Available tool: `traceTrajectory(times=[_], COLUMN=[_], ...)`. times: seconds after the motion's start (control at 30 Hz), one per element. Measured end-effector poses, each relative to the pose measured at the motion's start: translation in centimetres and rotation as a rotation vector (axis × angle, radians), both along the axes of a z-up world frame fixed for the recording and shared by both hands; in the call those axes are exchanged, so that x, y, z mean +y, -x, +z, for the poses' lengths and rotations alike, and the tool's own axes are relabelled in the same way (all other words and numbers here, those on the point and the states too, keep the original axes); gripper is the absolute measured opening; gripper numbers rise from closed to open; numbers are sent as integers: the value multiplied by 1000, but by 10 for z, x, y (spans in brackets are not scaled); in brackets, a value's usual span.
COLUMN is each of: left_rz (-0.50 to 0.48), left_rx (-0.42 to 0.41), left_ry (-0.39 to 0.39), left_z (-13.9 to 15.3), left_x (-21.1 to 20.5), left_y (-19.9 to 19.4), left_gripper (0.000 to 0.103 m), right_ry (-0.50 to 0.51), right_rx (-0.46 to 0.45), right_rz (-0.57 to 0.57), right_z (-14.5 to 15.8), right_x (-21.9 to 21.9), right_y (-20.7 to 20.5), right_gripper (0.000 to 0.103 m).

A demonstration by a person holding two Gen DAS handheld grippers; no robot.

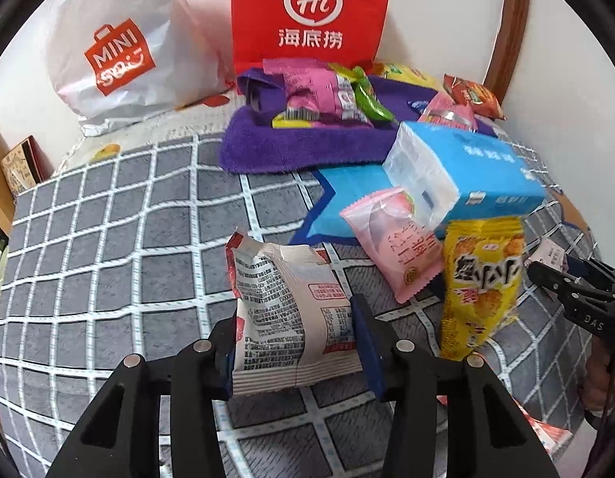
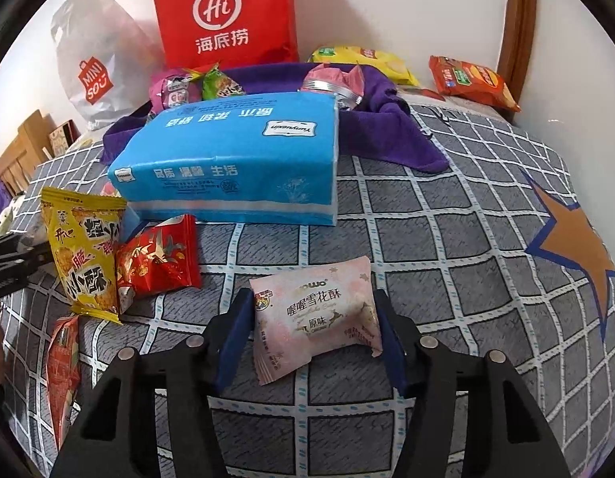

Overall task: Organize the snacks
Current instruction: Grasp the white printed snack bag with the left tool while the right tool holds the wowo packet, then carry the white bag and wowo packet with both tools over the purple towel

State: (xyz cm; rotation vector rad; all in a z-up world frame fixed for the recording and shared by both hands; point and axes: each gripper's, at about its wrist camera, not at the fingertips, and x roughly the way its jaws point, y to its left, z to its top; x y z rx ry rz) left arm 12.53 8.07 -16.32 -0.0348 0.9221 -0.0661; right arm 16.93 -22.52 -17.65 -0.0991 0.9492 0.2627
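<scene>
My left gripper (image 1: 293,342) is shut on a white snack packet (image 1: 285,310) with printed text and red trim, held above the grid-pattern bedspread (image 1: 108,259). My right gripper (image 2: 313,338) is shut on a pale pink snowflake-crisp packet (image 2: 315,318). A yellow snack bag (image 1: 480,283) and a pink packet (image 1: 399,243) lie to the right in the left wrist view. In the right wrist view the yellow bag (image 2: 84,255) and a red packet (image 2: 160,257) lie at the left. More snacks (image 1: 327,93) sit on a purple towel (image 1: 275,147) at the back.
A blue tissue pack (image 2: 235,159) lies in the middle of the bed. A red Haidilao bag (image 2: 227,12) and a white Miniso bag (image 2: 96,63) lean on the wall. Yellow (image 2: 367,59) and orange (image 2: 472,79) chip bags lie back right. A wooden frame (image 2: 518,12) stands at right.
</scene>
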Motion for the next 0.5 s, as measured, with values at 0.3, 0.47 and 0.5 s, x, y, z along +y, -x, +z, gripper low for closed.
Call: traceTrajectory(times=[0.3,0.47,0.5], left_rz=[-10,-41,-49], left_rx=[-40,-53,-57], left_ry=[17,58,66], left_z=[41,65,70], left_x=[-1,-7,-8], left_y=[9,7,6], left_gripper=[44,44,44], right_ry=[-36,-47,-51], right_rx=[-86,-117,-122], right_rz=[6,7,7], right_z=[49,76,82], right_x=[2,7,8], right_y=[8,7,6], right_gripper=[56,56,56])
